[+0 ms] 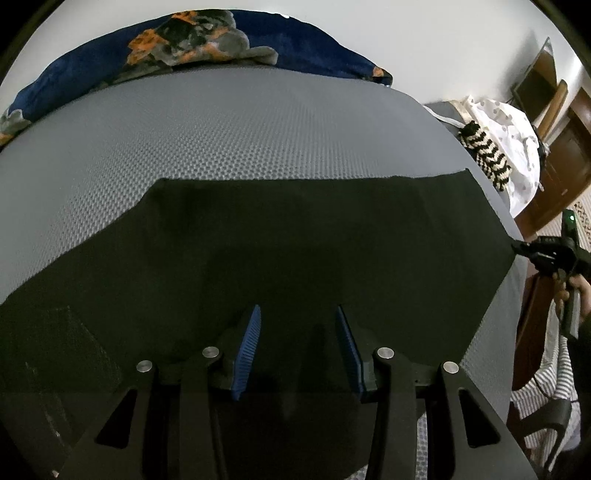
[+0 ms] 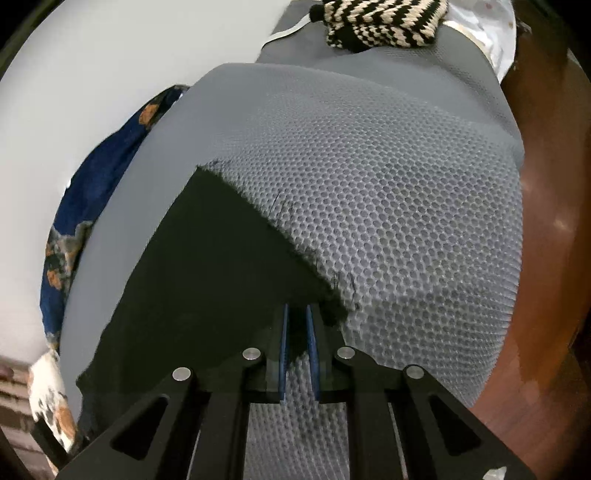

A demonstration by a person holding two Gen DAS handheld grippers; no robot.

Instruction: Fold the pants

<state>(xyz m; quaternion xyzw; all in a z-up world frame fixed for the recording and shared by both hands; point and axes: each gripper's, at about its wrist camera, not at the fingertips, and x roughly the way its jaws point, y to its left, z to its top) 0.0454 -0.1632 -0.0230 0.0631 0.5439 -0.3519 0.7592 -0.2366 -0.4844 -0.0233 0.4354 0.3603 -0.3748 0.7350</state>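
Observation:
Black pants (image 1: 295,236) lie flat on a grey honeycomb-mesh mattress (image 1: 221,129). My left gripper (image 1: 297,314) is open just above the pants' near part, its blue pads wide apart. My right gripper (image 2: 296,314) is shut on the pants' right corner (image 2: 299,332) at the mattress edge. The pants run away to the left in the right wrist view (image 2: 207,266). The right gripper also shows in the left wrist view (image 1: 517,245), pinching the cloth's right corner.
A blue floral blanket (image 1: 184,40) lies along the mattress's far side by the white wall. A black-and-cream knitted item (image 2: 384,22) and white cloth (image 1: 509,136) lie past the mattress's end. The brown wooden bed frame (image 2: 546,184) runs along the right side.

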